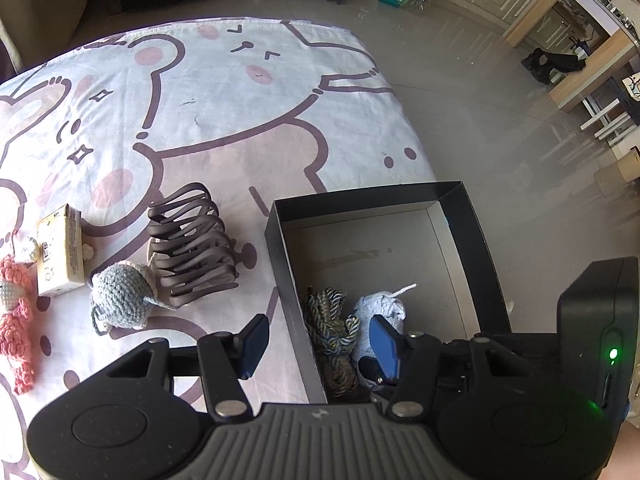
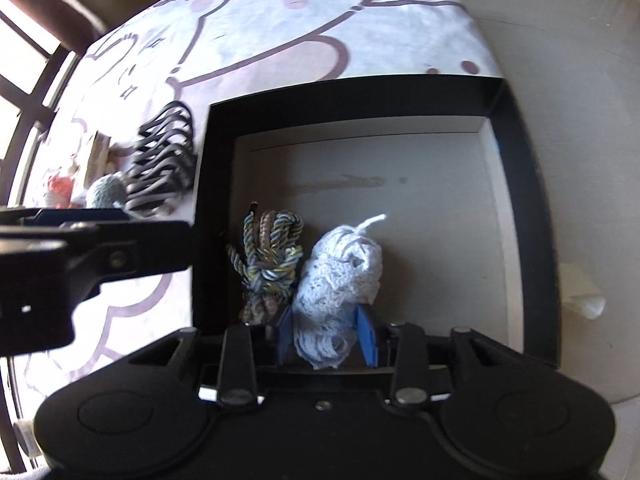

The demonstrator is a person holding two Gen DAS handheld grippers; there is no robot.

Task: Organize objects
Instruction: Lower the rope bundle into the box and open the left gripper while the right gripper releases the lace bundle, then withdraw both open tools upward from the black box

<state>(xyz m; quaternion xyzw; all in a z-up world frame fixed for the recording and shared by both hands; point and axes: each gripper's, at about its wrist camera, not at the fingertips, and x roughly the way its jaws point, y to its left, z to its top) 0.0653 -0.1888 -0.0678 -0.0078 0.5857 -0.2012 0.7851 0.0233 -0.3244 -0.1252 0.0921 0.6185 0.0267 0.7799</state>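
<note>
Right claw (image 2: 325,338) is down inside the black box (image 2: 532,216), pads either side of the pale blue lace bundle (image 2: 340,276) — grasping or just letting go, cannot tell. The risk: loose lace catches a pad and lifts back out, or nudges the twisted cord bundle (image 2: 268,256) touching its left. Left claw (image 1: 318,346) hangs released over the box's left wall, with the grey crochet toy (image 1: 122,300) and dark wavy rack (image 1: 192,244) ahead-left on the bed.

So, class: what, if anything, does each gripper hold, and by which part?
The right gripper has the pale blue lace bundle between its fingers at the bundle's near, lower end, inside the black box; firm contact cannot be told. The left gripper is open, holding nothing.
</note>
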